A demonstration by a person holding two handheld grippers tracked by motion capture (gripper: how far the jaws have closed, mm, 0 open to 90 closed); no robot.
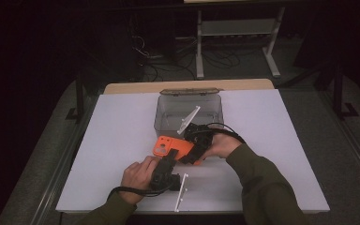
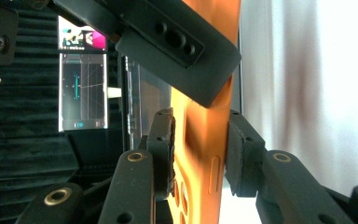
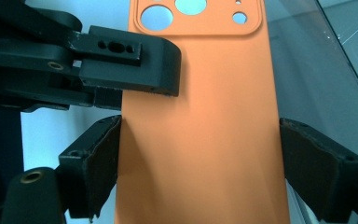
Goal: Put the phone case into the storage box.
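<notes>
An orange phone case (image 1: 169,145) with camera cut-outs is held just above the white table, in front of a clear box. My left gripper (image 1: 168,158) comes from the near side and is shut on the case; in the left gripper view (image 2: 200,156) its pads (image 2: 164,149) press the case's (image 2: 198,140) two faces. My right gripper (image 1: 192,149) comes from the right and is shut on the same case. In the right gripper view (image 3: 200,172) its pads (image 3: 103,168) sit against the long sides of the case (image 3: 200,116).
A clear plastic box (image 1: 165,123) with its lid (image 1: 190,91) folded back stands at the table's middle, a white rod-like part (image 1: 191,119) leaning in it. Another white rod-like part (image 1: 183,188) lies near the front edge. The white table (image 1: 117,136) spreads to both sides.
</notes>
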